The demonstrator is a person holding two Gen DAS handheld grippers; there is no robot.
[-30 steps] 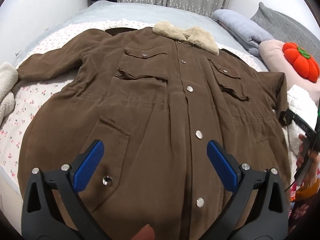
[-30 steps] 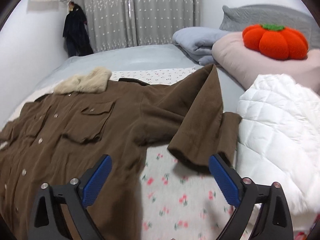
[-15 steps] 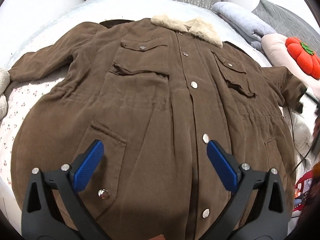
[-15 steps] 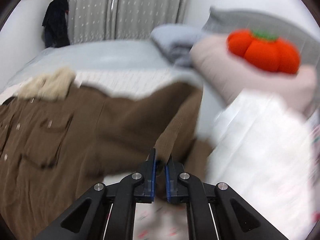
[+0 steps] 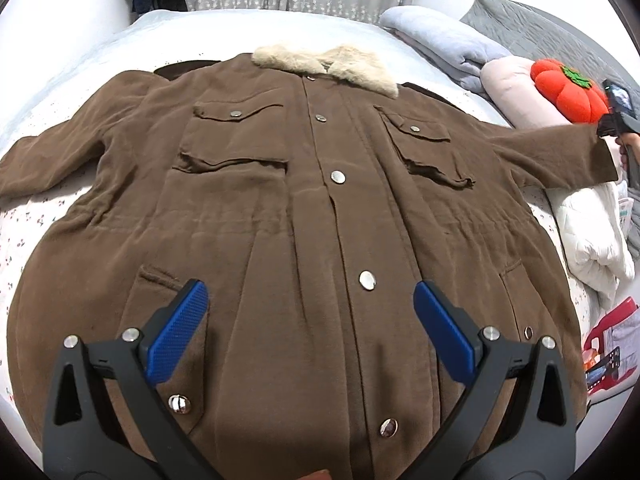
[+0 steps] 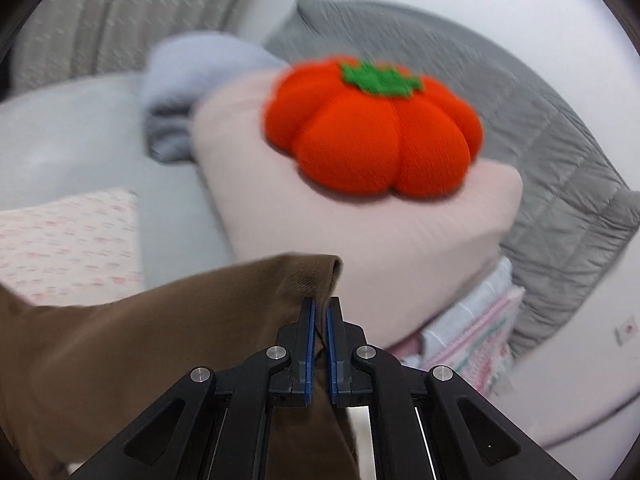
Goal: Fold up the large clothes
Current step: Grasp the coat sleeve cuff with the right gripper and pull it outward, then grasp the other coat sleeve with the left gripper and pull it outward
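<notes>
A large brown coat (image 5: 312,208) with a beige fur collar (image 5: 324,62) lies face up and buttoned on the bed. My left gripper (image 5: 308,320) is open and empty, hovering above the coat's lower front. My right gripper (image 6: 319,312) is shut on the cuff of the coat's right-hand sleeve (image 6: 168,320) and holds it lifted and stretched out sideways; it also shows in the left wrist view (image 5: 616,120) at the far right. The other sleeve (image 5: 52,160) lies flat at the left.
An orange pumpkin cushion (image 6: 372,128) sits on a pink pillow (image 6: 360,232) by a grey quilt (image 6: 560,140) and a folded blue blanket (image 5: 444,44). A white quilted item (image 5: 592,232) lies at the coat's right. The bed (image 5: 24,240) has a floral sheet.
My right gripper closed on the sleeve cuff and pulled it up and outward, straightening the sleeve. My left gripper stayed open and drew back a little above the coat's hem.
</notes>
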